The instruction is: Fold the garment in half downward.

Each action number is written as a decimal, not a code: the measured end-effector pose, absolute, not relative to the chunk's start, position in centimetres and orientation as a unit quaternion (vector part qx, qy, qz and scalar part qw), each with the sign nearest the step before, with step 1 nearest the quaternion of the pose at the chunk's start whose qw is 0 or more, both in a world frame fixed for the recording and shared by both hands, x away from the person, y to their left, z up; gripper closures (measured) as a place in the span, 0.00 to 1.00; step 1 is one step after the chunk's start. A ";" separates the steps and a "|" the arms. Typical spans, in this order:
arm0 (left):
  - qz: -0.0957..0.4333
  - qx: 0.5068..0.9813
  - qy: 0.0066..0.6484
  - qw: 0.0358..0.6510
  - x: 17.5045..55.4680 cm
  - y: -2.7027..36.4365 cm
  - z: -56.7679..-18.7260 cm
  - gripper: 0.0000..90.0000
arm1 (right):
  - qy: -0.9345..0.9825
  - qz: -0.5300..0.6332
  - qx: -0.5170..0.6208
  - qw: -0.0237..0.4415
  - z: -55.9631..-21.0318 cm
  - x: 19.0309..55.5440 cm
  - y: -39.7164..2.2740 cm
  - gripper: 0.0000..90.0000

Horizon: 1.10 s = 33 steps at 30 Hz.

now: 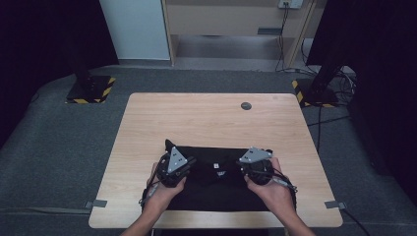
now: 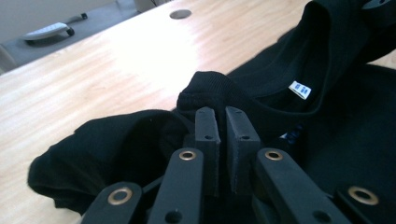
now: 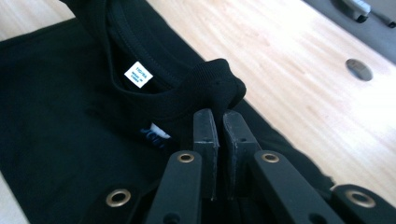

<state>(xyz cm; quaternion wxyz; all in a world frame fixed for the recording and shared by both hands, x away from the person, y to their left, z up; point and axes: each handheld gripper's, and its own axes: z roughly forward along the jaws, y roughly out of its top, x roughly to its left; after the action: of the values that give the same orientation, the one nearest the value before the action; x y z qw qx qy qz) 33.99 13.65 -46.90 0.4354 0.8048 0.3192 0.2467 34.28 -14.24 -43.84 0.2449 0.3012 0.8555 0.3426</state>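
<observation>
Seen from above, a black T-shirt (image 1: 216,179) lies folded on the near half of a light wooden table (image 1: 211,118), close to the person's edge. Two hands come in from the bottom, each carrying a pair of tongs. The left tongs (image 1: 173,167) sit at the shirt's left shoulder and the right tongs (image 1: 256,166) at its right shoulder, with the neck opening between them.

In the left gripper view, the left tongs (image 2: 220,122) are pressed together on a bunched ridge of the ribbed collar fabric, which pokes up just past their tips. A small white neck label (image 2: 299,89) shows inside the collar to the right.

In the right gripper view, the right tongs (image 3: 218,122) likewise pinch a puckered bit of the collar edge (the fabric bulges above the closed tips). The same white label (image 3: 138,74) sits inside the neckline to the left, and a printed tag (image 3: 156,135) with pale lettering lies lower on the cloth.

A round grey cable port (image 1: 246,105) is set into the table near its far edge, well apart from the shirt. Grey carpet (image 1: 59,147) surrounds the table.
</observation>
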 end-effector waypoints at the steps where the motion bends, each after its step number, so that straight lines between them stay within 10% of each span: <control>1: 0.246 0.806 0.319 0.435 33.8 13.6 -47.1 0.95 | 0.857 0.341 0.299 0.245 -44.1 34.1 -14.2 0.95; 33: 0.221 0.801 0.335 0.445 29.5 16.1 -46.9 0.87 | 0.859 0.362 0.290 0.217 -44.9 30.2 -16.7 0.79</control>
<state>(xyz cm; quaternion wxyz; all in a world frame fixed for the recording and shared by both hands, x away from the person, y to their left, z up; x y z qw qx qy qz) 29.47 16.14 -46.94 0.4446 0.8008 0.3348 0.2213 30.19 -16.66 -44.94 0.2171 0.2897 0.8589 0.3624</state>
